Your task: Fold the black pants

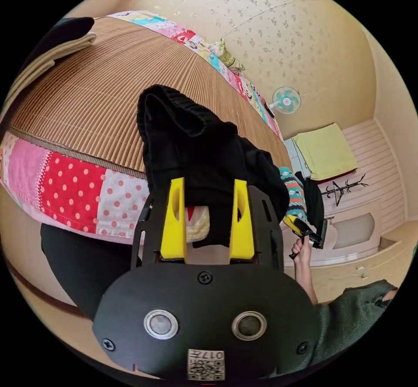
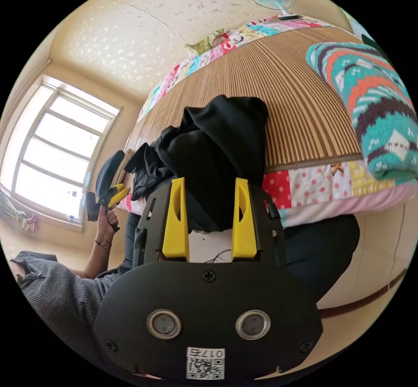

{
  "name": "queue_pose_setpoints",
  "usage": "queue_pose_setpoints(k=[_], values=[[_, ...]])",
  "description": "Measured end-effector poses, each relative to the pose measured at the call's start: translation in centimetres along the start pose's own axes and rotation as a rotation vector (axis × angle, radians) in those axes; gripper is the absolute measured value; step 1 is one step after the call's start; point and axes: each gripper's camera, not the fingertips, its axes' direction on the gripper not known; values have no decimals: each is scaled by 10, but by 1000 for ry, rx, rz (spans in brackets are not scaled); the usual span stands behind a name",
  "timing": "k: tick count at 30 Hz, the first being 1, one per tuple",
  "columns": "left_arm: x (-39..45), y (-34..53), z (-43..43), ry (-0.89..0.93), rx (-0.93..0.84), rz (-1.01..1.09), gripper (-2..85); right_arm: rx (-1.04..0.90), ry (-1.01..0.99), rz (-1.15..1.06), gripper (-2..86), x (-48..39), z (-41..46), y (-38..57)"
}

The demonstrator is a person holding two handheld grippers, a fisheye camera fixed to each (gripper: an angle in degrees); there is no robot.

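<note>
Each hand-held gripper, left (image 1: 208,197) and right (image 2: 209,195), grasps bunched black pants (image 1: 196,143) at frame centre; soft, limp cloth, better taken at the waistband

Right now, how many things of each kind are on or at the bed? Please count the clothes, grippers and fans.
Black pants: 1
Patterned knit garment: 1
Folded beige pieces at the mat's far corner: 1 stack
Grippers: 2, the left gripper and the right gripper
Fan: 1
Total: 6
</note>
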Motion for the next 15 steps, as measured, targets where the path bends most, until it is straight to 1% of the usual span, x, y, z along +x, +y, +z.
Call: queue_pose_setpoints(k=[2, 3, 4, 5, 6, 7, 9, 10, 11, 12, 13, 15], values=[[-5, -1, 7, -115, 22, -64, 153, -25, 65, 27, 176, -5, 22, 18], [-6, -1, 8, -143, 35, -80, 149, -44, 122, 38, 178, -9, 38, 26], [-9, -3, 12, -183, 54, -97, 133, -74, 176, 39, 168, -13, 56, 29], [-12, -7, 20, -206, 35, -110, 113, -88, 194, 36, 164, -15, 65, 29], [-12, -9, 24, -221, 21, -116, 100, -116, 208, 17, 114, -18, 82, 26], [-11, -13, 28, -273, 15, -119, 80, -143, 244, 2, 77, -22, 94, 21], [-9, -22, 31, -256, -18, -87, 56, -184, 266, -75, 52, -37, 94, 9], [-13, -29, 25, -193, -28, -87, 38, -133, 242, -94, 45, -49, 78, 4], [-22, -31, 9, -77, 33, -99, 15, -75, 221, -102, 43, -56, 65, 2], [-26, -31, -3, -25, 85, -99, 4, 34, 198, -120, 40, -69, 38, -2], [-29, -33, -24, 30, 148, -88, -2, 108, 243, -151, 40, -85, 14, -11], [-24, -41, -52, -63, 189, -51, -6, 193, 366, -215, 40, -109, -18, -32]])
